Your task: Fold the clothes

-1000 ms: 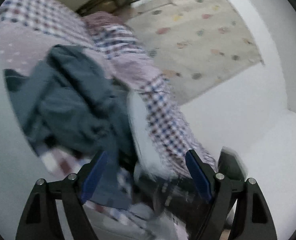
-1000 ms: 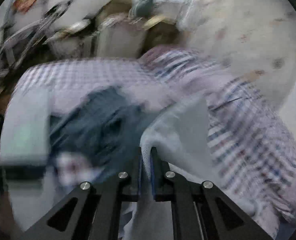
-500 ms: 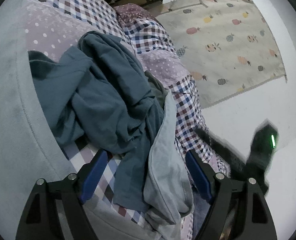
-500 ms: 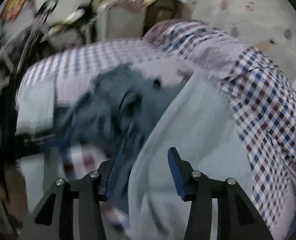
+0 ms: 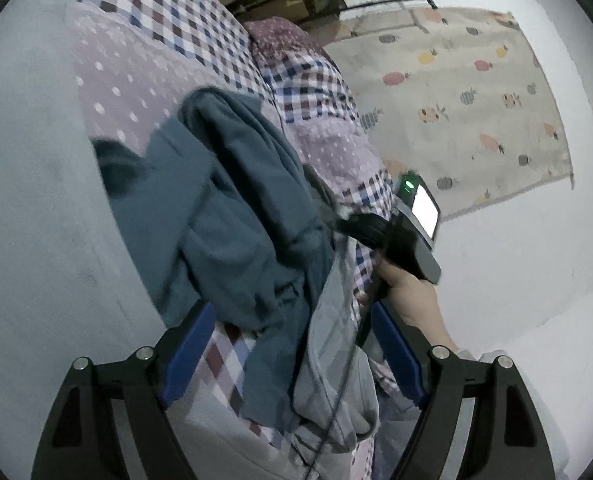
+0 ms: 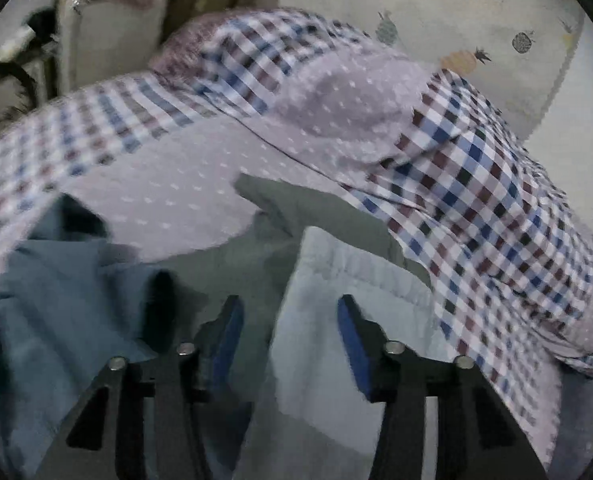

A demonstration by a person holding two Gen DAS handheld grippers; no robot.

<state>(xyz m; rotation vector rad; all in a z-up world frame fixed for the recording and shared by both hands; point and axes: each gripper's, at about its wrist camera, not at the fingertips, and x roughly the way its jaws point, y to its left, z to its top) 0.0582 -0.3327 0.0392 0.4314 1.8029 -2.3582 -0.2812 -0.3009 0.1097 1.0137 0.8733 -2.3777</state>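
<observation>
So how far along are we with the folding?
Barely begun. Nothing looks folded: the teal garment lies crumpled on the checked bedspread. In hand: the right gripper is closing around the light grey garment; the left gripper hovers open. Left: spreading and folding both.

We see the teal garment point(image 6: 68, 300) blurred and cut off at the frame's lower left; clutter point(image 6: 12, 68) behind is unreadable.
</observation>
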